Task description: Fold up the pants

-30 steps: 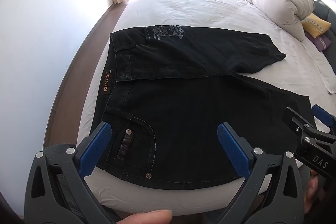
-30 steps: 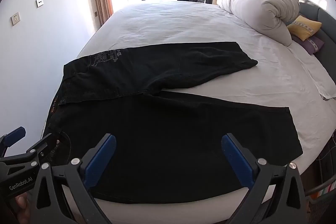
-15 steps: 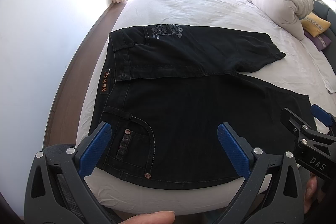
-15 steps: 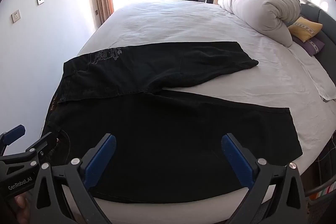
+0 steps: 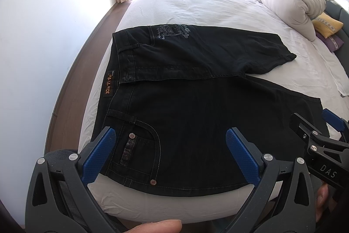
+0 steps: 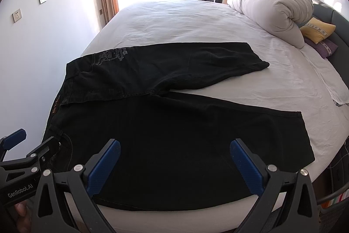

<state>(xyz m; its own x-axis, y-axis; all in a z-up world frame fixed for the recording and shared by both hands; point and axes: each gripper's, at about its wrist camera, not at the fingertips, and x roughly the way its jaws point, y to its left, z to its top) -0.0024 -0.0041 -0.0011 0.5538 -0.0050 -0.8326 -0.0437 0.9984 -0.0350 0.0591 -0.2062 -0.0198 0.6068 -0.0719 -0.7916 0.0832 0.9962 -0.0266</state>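
**Pants flat, both grippers ready at the near edge**

The bed [image 6: 196,21] carries everything: white sheet, a rolled duvet [image 6: 272,12] along its far right side. The pants [image 6: 174,134] lie spread across the near half, waistband toward the left edge, hems toward the right. The near leg runs right along the near edge; the far leg angles away from it, so the two legs form an open V with bare sheet between them.

Your left gripper [image 5: 170,156] hangs over the waist end by the near pocket [image 5: 139,150], fingers spread wide, holding nothing. Your right gripper [image 6: 174,163] hangs over the near leg, also spread and empty.

The first fold, as I read it, is leg onto leg. To do it well, take the near side seam at two matched points: left at the waistband corner, right further toward the hem. Pinch both layers of denim, not just the top one. Lift together, carry across evenly, and lay the near leg so its outer seams meet the far leg's. The heavy cloth may drag the sheet, so lift clear before moving.
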